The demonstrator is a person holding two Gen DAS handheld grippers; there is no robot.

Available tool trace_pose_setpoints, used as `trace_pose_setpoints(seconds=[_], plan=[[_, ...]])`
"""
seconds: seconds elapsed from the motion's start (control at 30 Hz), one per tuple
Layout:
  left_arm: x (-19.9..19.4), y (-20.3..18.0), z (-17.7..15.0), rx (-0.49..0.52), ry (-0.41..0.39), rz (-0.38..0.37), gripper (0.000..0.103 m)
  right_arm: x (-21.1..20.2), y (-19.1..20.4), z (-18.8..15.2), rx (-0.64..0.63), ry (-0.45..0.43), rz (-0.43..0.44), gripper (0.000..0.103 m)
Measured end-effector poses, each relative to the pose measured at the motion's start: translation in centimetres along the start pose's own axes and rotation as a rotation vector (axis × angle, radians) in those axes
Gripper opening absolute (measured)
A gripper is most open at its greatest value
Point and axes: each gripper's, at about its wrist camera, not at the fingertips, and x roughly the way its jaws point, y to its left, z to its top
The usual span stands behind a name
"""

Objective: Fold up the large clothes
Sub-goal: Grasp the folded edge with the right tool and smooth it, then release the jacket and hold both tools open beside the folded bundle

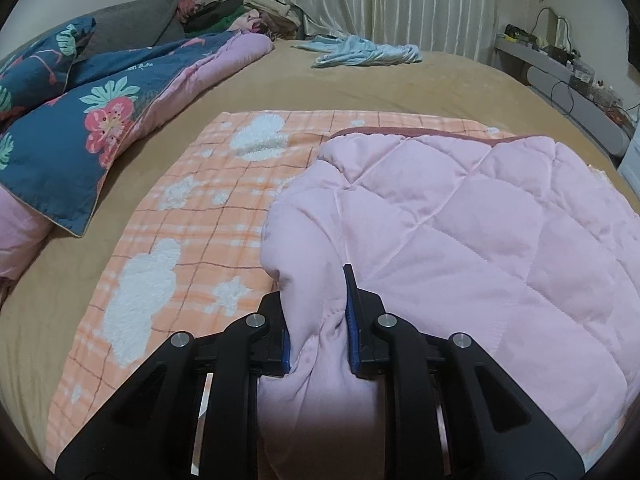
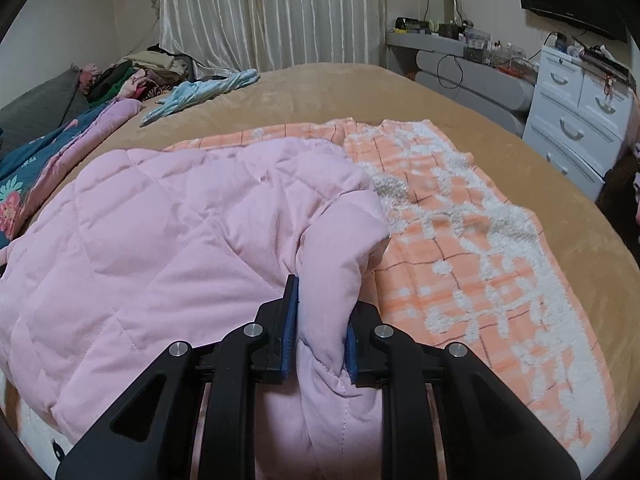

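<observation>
A pink quilted garment (image 1: 460, 224) with a dark red edge lies half folded over its orange checked side (image 1: 192, 216), which carries fluffy white patches. My left gripper (image 1: 318, 300) is shut on the garment's near left corner, with pink cloth bunched between the blue pads. In the right wrist view the same pink quilted garment (image 2: 160, 232) fills the left half, and the orange checked side (image 2: 472, 264) spreads out to the right. There my right gripper (image 2: 322, 320) is shut on a pinched fold of the pink cloth at the near right corner.
All of this rests on a tan bed cover (image 1: 360, 80). A navy floral duvet (image 1: 68, 120) lies at the left, a light blue garment (image 1: 360, 54) at the far side, a heap of clothes (image 2: 152, 72) by the curtain. White drawers (image 2: 576, 120) stand right of the bed.
</observation>
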Motion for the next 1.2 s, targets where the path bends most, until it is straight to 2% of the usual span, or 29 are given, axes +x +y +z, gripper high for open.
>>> trace_pose_setpoints(seconds=[0.33, 0.5, 0.53, 0.6, 0.63, 0.67, 0.7, 0.77, 0.87, 1.0, 1.2], plan=[[0.8, -0.3, -0.5, 0.01, 0.022, 0.006, 0.013, 0.5, -0.9, -0.9, 0.052, 0.033, 0.041, 0.026], [-0.1, -0.4, -0.6, 0.029, 0.014, 0.035, 0.019, -0.9, -1.8, -0.8, 0.079, 0.033, 0.053, 0.044], [-0.3, -0.2, -0.6, 0.024, 0.014, 0.037, 0.024, -1.2, -1.9, -0.8, 0.085, 0.033, 0.054, 0.047], [-1.0, 0.1, -0.6, 0.012, 0.013, 0.04, 0.036, -2.1, -2.1, -0.9, 0.104, 0.025, 0.062, 0.061], [-1.6, 0.2, -0.6, 0.009, 0.007, 0.045, 0.048, -2.6, -2.2, -0.9, 0.114, 0.017, 0.06, 0.076], [-2.1, 0.2, -0.5, 0.01, 0.0, 0.042, 0.058, -3.3, -2.3, -0.9, 0.124, 0.001, 0.06, 0.084], [-2.6, 0.3, -0.5, 0.008, -0.008, 0.034, 0.062, -4.3, -2.3, -0.9, 0.13, -0.019, 0.063, 0.089], [-4.2, 0.3, -0.5, 0.003, -0.029, 0.018, 0.08, -5.9, -2.1, -0.8, 0.127, -0.049, 0.062, 0.094], [-6.5, 0.4, -0.8, -0.009, -0.052, -0.008, 0.093, -8.3, -1.8, -0.8, 0.118, -0.093, 0.065, 0.097], [-9.7, 0.6, -1.8, -0.037, -0.098, -0.051, 0.094, -11.6, -1.3, -1.1, 0.115, -0.157, 0.069, 0.098], [-12.0, 1.2, -3.7, -0.061, -0.086, -0.086, 0.094, -15.1, -0.6, -2.3, 0.123, -0.224, 0.054, 0.099]])
